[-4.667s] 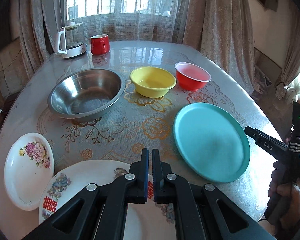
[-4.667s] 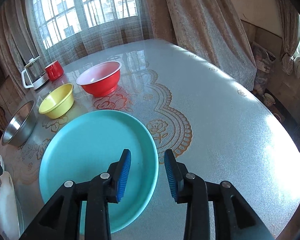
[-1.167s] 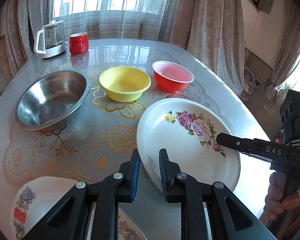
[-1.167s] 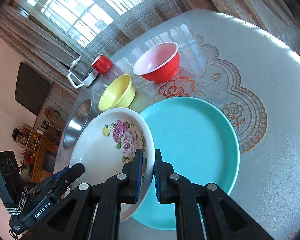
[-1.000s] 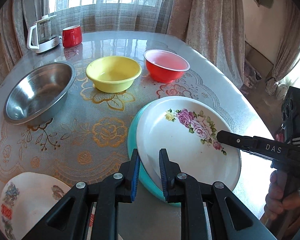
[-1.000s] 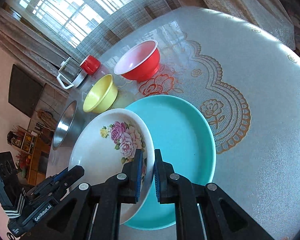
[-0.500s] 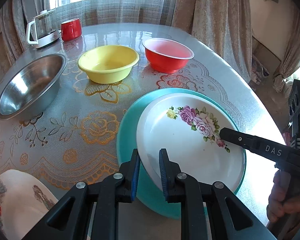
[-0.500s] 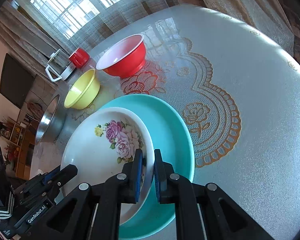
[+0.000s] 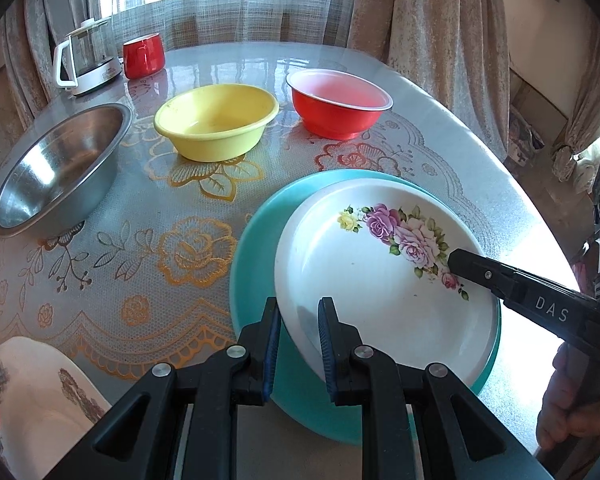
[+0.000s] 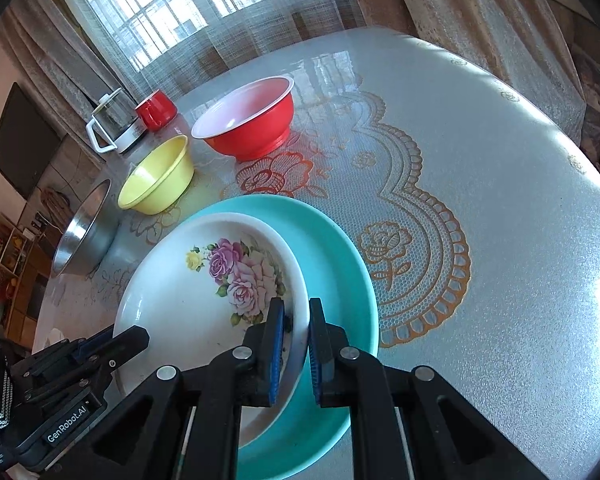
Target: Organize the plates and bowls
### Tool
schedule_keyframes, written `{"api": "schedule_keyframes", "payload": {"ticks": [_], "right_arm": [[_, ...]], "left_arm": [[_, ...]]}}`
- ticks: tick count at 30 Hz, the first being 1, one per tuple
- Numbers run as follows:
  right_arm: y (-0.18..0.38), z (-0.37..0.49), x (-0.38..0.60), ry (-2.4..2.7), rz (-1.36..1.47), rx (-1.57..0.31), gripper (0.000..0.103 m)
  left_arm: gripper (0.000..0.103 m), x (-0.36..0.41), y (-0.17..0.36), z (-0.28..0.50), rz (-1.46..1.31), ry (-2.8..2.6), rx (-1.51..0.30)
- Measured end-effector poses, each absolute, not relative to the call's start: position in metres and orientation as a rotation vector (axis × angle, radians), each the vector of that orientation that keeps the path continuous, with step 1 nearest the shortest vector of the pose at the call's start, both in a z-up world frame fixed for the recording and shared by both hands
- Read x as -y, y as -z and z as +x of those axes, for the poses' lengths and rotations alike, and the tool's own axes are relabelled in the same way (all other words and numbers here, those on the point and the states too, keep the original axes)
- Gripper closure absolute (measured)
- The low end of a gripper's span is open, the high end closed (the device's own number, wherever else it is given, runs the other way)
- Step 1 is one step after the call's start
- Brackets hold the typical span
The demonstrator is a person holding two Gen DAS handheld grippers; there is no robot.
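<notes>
A white plate with pink and purple roses (image 9: 384, 268) (image 10: 204, 292) lies inside the teal plate (image 9: 256, 248) (image 10: 340, 264) near the table's front right. My left gripper (image 9: 299, 322) is shut on the white plate's near rim. On the same plate's opposite rim my right gripper (image 10: 296, 320) (image 9: 456, 258) is shut too. Behind them stand a yellow bowl (image 9: 216, 120) (image 10: 156, 178), a red bowl (image 9: 338, 102) (image 10: 248, 118) and a steel bowl (image 9: 56, 164) (image 10: 86, 232).
A second white patterned plate (image 9: 32, 396) lies at the near left table edge. A glass kettle (image 9: 86, 60) (image 10: 116, 124) and a red mug (image 9: 144, 55) (image 10: 156, 110) stand at the back. A person's hand (image 9: 576, 412) grips the right tool. Curtains hang behind the table (image 10: 500, 160).
Both grippers have lowered the rose plate, which hung over the teal plate's left part, down into the teal plate. Both have stayed shut on its rim.
</notes>
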State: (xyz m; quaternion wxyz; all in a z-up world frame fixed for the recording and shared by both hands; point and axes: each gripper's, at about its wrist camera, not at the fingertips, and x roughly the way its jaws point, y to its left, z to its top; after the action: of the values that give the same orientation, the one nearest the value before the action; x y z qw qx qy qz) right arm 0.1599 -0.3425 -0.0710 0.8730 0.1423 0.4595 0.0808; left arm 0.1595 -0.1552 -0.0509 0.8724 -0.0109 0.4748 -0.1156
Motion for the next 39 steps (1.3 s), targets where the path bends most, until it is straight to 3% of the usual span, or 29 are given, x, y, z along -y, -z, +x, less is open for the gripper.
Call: {"api": "schedule_keyframes", "payload": {"ticks": [13, 39], "right_arm": [[0.062, 0.153, 0.345, -0.157, 0.344, -0.92, 0.082], [0.036, 0.115, 0.286, -0.284, 0.314, -0.838, 0.081]], "left_arm": [[0.084, 0.147, 0.039, 0.149, -0.026, 0.241, -0.952], [0.083, 0.084, 0.012, 0.114, -0.057, 0.196, -0.887]]}}
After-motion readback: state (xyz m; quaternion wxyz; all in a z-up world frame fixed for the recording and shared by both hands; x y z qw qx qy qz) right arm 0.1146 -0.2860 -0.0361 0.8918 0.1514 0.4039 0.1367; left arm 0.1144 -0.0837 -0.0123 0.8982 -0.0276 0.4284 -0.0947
